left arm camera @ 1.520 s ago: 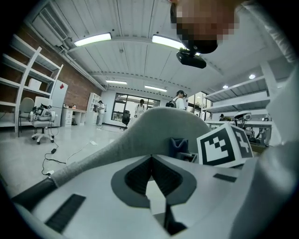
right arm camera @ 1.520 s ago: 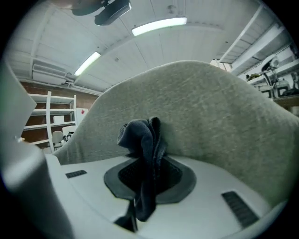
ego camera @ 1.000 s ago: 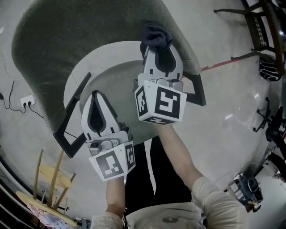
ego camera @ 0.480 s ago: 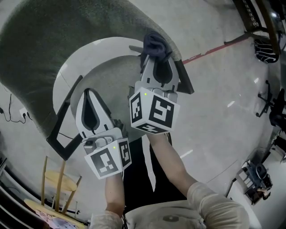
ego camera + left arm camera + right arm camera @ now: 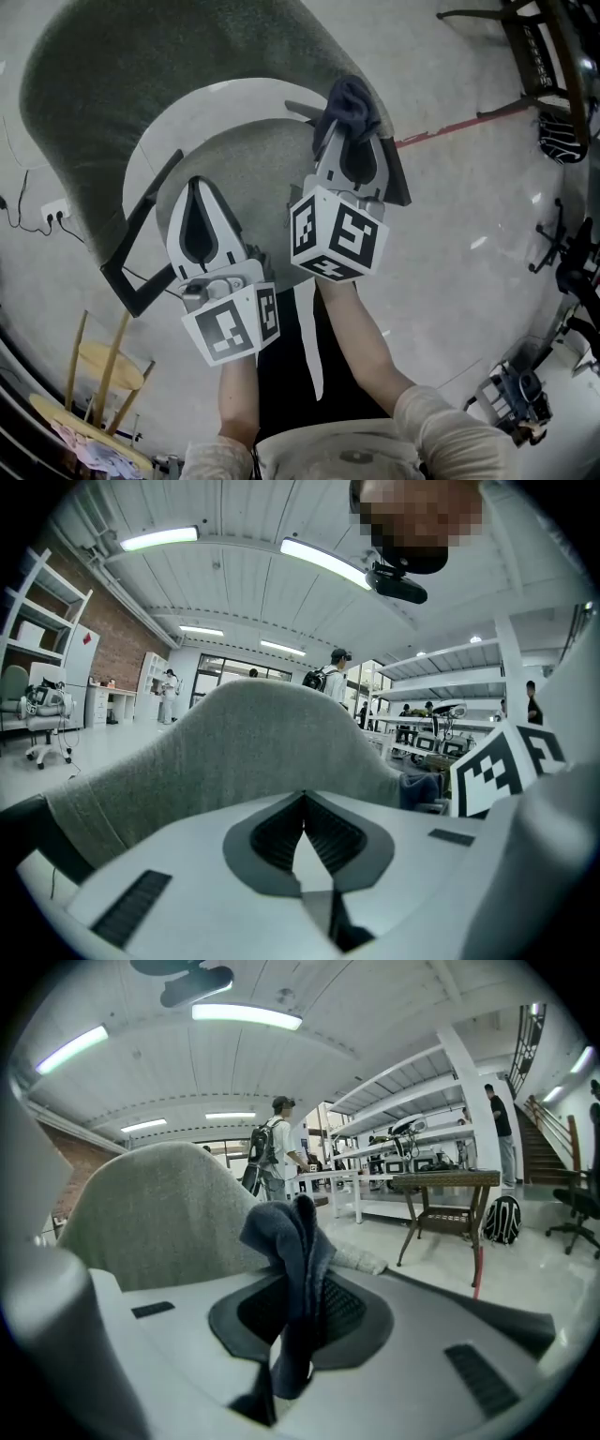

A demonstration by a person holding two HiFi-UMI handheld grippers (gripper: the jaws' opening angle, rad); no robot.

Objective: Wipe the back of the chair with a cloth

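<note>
A grey fabric chair (image 5: 187, 75) with a curved back fills the upper left of the head view. Its back rises ahead of both gripper cameras (image 5: 253, 752) (image 5: 159, 1213). My right gripper (image 5: 349, 127) is shut on a dark blue cloth (image 5: 349, 101), which bunches out past the jaw tips (image 5: 291, 1241) at the right end of the chair back's rim. My left gripper (image 5: 195, 192) is lower left, over the seat side, its jaws closed together with nothing between them (image 5: 302, 803).
A black armrest (image 5: 141, 248) juts out at the left and another (image 5: 394, 178) beside my right gripper. A red line (image 5: 450, 127) crosses the pale floor. A dark wooden table (image 5: 450, 1199), a backpack (image 5: 502, 1218) and a standing person (image 5: 277, 1152) lie beyond.
My right gripper with the cloth has shifted rightward along the chair back's rim. The left gripper has stayed beside it, jaws unchanged.
</note>
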